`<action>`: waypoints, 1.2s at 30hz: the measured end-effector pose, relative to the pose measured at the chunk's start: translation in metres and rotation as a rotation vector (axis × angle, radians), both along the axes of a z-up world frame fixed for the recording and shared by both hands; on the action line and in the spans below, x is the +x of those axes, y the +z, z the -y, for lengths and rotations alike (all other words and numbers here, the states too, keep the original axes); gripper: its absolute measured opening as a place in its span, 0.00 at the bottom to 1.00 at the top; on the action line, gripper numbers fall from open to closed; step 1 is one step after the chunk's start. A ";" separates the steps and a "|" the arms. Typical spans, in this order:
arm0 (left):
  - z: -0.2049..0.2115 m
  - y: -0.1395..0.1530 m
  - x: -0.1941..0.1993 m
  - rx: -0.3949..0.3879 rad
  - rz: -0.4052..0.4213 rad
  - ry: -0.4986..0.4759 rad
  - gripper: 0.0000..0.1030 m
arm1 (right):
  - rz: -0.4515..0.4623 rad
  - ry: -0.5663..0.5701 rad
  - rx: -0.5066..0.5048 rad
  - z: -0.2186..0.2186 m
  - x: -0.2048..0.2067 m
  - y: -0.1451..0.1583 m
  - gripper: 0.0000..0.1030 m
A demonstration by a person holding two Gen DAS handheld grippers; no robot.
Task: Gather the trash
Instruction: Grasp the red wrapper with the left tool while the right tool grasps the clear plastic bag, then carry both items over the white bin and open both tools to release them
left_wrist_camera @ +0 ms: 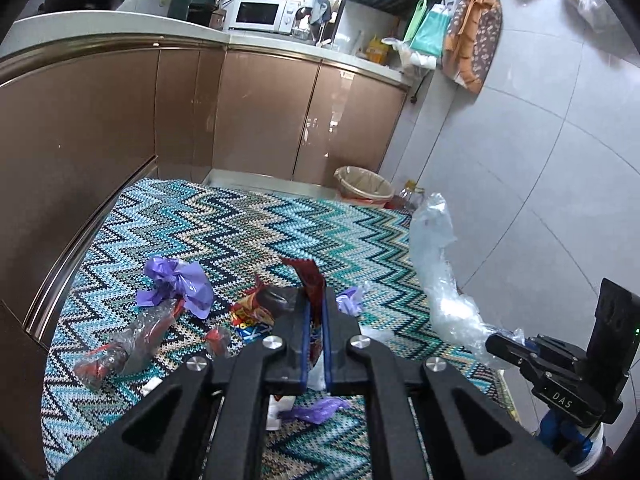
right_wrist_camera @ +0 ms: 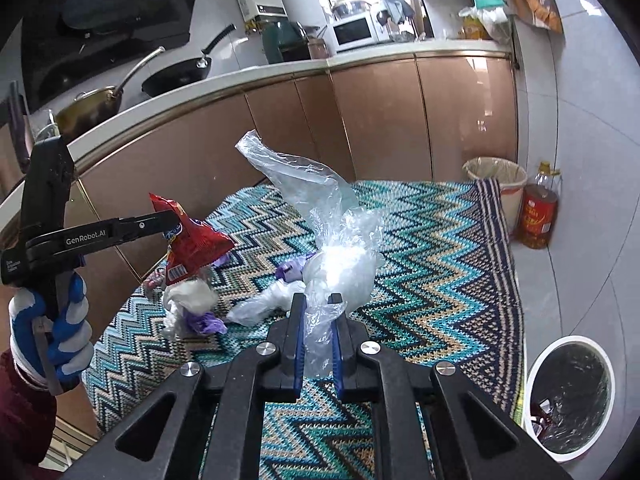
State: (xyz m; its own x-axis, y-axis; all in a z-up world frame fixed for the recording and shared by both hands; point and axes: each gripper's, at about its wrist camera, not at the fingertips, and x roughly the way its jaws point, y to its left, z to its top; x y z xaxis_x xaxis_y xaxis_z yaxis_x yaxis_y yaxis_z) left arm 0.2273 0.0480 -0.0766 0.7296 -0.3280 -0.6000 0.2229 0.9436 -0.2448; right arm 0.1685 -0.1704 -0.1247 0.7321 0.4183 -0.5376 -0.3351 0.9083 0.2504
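Both tongs had a piece of trash pinched tight, so the picking-up step looked done and the carrying step came next.

The left gripper (left_wrist_camera: 316,312) was squeezed together on a red snack wrapper (left_wrist_camera: 310,280). The wrapper stuck up between the two fingers, above the middle of the zigzag rug (left_wrist_camera: 240,220). From the other side, the wrapper (right_wrist_camera: 192,240) hung off the rug with some white stuff dangling under it; I could not tell if that white stuff was stuck to it. A hand in a blue and white glove (right_wrist_camera: 60,320) held that tool.

The right gripper (right_wrist_camera: 318,312) was squeezed together on a clear plastic bag (right_wrist_camera: 320,216). The bag stood up tall and floppy over the rug, near its middle.

More trash lay on the rug: a purple scrap (left_wrist_camera: 176,280) near the rug's left edge, a squashed bottle (left_wrist_camera: 132,340) closer to the near left corner, and more small bits under the tongs.

A white bin with a dark liner (right_wrist_camera: 572,392) stood on the floor just past the rug's right edge. A tan bin (right_wrist_camera: 496,176) stood at the rug's far right corner.

I think the next move was to swing both pieces over to a bin, most likely the white one since it was nearer, and only let go once they were right over its mouth. The bag was light and floppy, so it could catch on the rim or drift out.
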 end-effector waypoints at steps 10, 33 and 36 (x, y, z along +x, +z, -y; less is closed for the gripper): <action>-0.011 0.027 -0.035 -0.117 0.037 -0.025 0.04 | 0.082 -0.023 -0.010 0.006 -0.046 0.028 0.10; 0.131 0.042 -0.052 -0.039 0.021 -0.260 0.04 | 0.131 -0.309 0.052 0.134 -0.132 0.023 0.10; 0.166 0.041 -0.049 -0.013 0.012 -0.316 0.04 | 0.119 -0.360 0.055 0.157 -0.140 0.015 0.10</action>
State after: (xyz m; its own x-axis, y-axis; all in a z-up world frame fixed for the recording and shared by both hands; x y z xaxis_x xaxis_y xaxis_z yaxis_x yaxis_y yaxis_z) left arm 0.1781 -0.1182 -0.0359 0.5973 -0.5468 -0.5867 0.5073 0.8242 -0.2517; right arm 0.0286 -0.3273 -0.1096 0.8936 0.1488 -0.4234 -0.0268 0.9594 0.2807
